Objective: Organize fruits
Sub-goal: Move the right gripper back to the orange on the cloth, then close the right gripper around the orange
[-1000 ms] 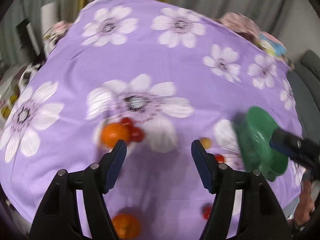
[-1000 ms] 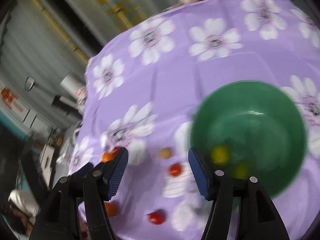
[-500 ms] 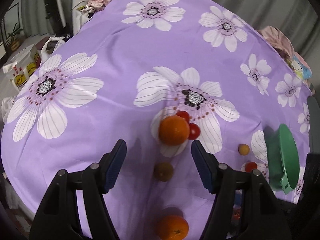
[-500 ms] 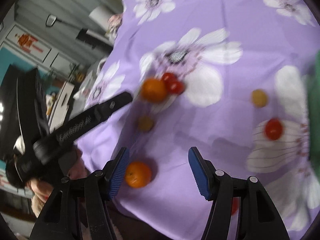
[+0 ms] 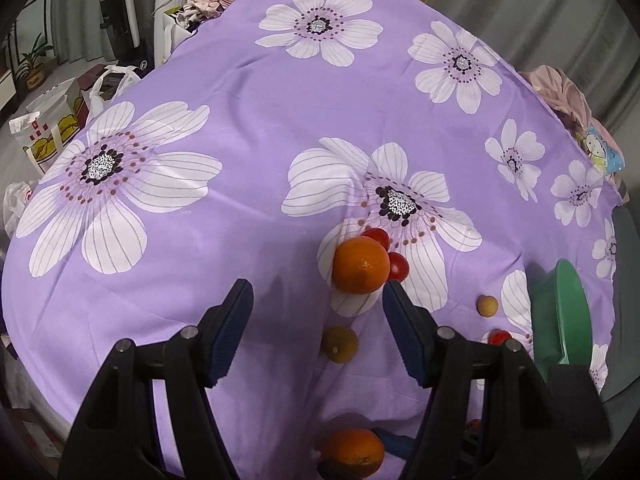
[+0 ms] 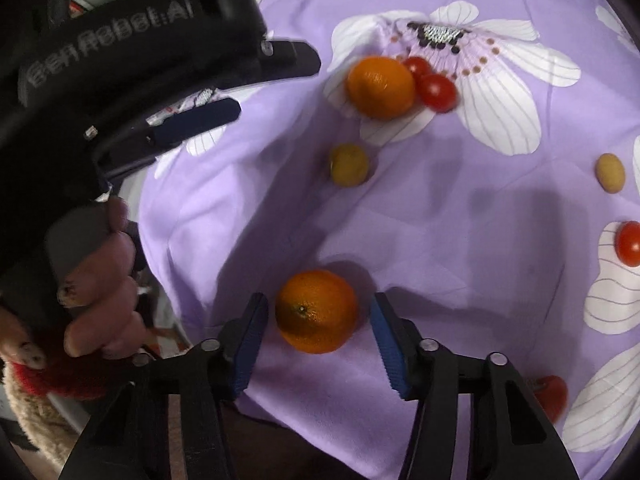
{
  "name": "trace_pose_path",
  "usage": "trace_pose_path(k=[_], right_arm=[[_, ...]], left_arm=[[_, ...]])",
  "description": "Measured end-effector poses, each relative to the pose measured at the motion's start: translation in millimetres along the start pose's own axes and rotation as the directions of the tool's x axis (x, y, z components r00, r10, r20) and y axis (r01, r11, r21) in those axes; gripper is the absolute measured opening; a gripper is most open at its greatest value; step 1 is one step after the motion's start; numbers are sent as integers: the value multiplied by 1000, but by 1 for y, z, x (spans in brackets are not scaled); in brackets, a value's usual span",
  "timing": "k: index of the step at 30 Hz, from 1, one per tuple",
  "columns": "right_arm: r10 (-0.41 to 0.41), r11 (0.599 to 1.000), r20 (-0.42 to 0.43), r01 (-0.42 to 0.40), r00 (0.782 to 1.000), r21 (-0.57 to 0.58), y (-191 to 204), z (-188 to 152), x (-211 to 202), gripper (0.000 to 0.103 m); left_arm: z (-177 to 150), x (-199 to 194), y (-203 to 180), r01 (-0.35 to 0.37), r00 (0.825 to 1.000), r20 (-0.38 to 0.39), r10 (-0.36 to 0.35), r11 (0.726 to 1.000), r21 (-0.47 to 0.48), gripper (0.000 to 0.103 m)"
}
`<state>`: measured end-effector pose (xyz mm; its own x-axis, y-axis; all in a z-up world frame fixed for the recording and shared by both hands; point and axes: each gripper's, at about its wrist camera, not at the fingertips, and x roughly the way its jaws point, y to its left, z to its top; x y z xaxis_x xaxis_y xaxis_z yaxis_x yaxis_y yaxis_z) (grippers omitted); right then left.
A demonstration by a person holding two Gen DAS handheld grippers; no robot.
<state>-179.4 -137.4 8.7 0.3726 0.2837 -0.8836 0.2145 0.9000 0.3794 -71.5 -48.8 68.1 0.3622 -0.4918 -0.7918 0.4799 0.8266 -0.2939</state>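
Observation:
My right gripper (image 6: 318, 330) is open, its jaws on either side of an orange (image 6: 316, 311) near the table's front edge, not touching it. That orange also shows low in the left wrist view (image 5: 352, 452). My left gripper (image 5: 318, 328) is open and empty above the cloth, just short of a second orange (image 5: 361, 265) that has two red tomatoes (image 5: 397, 266) beside it. A small yellow-green fruit (image 5: 340, 344) lies between the left gripper's jaws, farther down on the cloth. The green bowl (image 5: 560, 320) stands at the right.
A purple flowered cloth (image 5: 240, 120) covers the table. A small tan fruit (image 5: 487, 305) and a red tomato (image 5: 500, 336) lie near the bowl. Another tomato (image 6: 552, 396) lies at the front edge. Bags and boxes (image 5: 52, 124) stand left of the table.
My right gripper has swung left from the bowl and dropped around the near orange. My left gripper has shifted left, so the far orange now lies to the right of its centre.

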Motion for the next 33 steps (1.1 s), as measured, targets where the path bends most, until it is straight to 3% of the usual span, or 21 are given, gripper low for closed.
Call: trace_pose_path(k=[3, 9, 14, 17, 27, 33], right_arm=[[-17, 1000, 20, 17, 1000, -16, 4, -2, 0, 44], [-50, 997, 85, 44, 995, 70, -22, 12, -19, 44], [-198, 969, 173, 166, 965, 186, -57, 18, -44, 44], [-233, 953, 175, 188, 957, 238, -72, 20, -44, 44], [-223, 941, 147, 173, 964, 291, -86, 23, -41, 44], [-202, 942, 236, 123, 950, 312, -91, 18, -71, 46]], left_arm=[[0, -1, 0, 5, 1000, 0, -5, 1000, 1, 67], [-2, -2, -7, 22, 1000, 4, -22, 1000, 20, 67], [-7, 1, -23, 41, 999, -2, -41, 997, 63, 66], [-11, 3, -33, 53, 999, -2, -53, 995, 83, 66], [-21, 12, -53, 45, 999, -29, -41, 987, 154, 66], [-23, 10, -58, 59, 998, -36, -53, 984, 170, 66]])
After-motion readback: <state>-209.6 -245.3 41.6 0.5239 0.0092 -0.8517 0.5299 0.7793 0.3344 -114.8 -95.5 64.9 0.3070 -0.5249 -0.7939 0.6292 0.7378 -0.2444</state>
